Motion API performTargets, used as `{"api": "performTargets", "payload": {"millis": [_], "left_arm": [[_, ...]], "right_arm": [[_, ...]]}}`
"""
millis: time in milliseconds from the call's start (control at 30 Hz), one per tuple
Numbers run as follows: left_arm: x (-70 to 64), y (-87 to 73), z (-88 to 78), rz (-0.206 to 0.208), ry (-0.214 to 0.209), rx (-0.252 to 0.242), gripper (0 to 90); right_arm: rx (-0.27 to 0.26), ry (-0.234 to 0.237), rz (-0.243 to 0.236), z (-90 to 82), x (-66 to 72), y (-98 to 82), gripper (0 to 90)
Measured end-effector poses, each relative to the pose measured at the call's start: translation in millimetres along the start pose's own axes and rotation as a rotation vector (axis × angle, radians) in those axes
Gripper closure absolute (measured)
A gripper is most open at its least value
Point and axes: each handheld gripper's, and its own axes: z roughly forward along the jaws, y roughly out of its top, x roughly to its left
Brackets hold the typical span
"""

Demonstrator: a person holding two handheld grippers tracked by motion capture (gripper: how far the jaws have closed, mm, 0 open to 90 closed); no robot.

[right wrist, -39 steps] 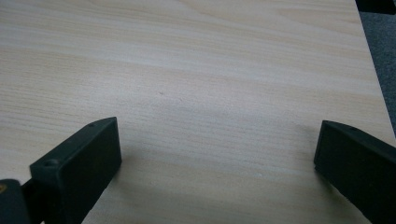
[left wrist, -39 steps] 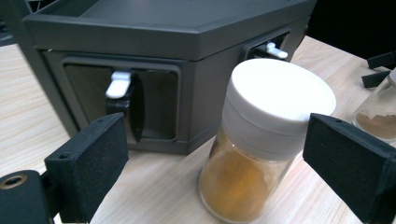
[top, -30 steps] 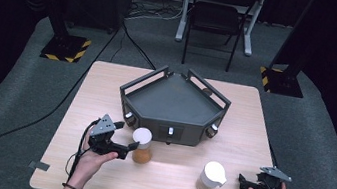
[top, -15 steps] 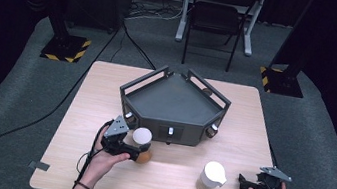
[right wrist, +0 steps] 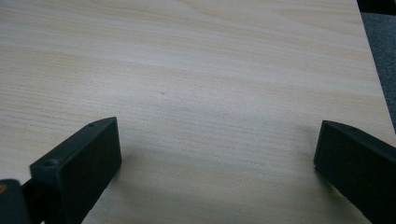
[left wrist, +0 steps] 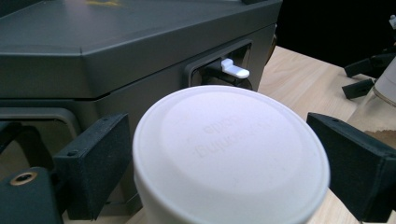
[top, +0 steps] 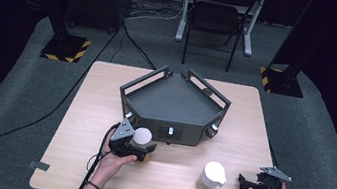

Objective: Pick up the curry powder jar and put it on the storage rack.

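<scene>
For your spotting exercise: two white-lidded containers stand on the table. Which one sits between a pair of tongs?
The brown jar with the white lid, in front of the dark tray, between the left tongs. The white bottle stands alone, apart from the right tongs.

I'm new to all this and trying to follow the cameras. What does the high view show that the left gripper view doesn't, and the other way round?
High view: the whole table, both hands, the chair behind, and the right gripper held open, apart from the white bottle.

Left gripper view: the faint lettering on the white-lidded jar and the white latch on the grey case.

Both: the jar between the left gripper jaws, which have just been closing.
</scene>
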Motion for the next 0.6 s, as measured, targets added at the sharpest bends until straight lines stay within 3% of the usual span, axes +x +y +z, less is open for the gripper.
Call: {"api": "performTargets", "payload": {"millis": [367, 600], "left_arm": [[3.2, -6.6, 14.9, 0.003, -0.018, 0.000, 12.8], [5.4, -12.2, 16.6, 0.002, -0.023, -0.031, 19.7]], "right_arm": [[-0.001, 0.003, -0.003, 0.1, -0.3, -0.1, 0.0], [-0.001, 0.004, -0.004, 0.1, -0.4, -0.1, 0.0]]}}
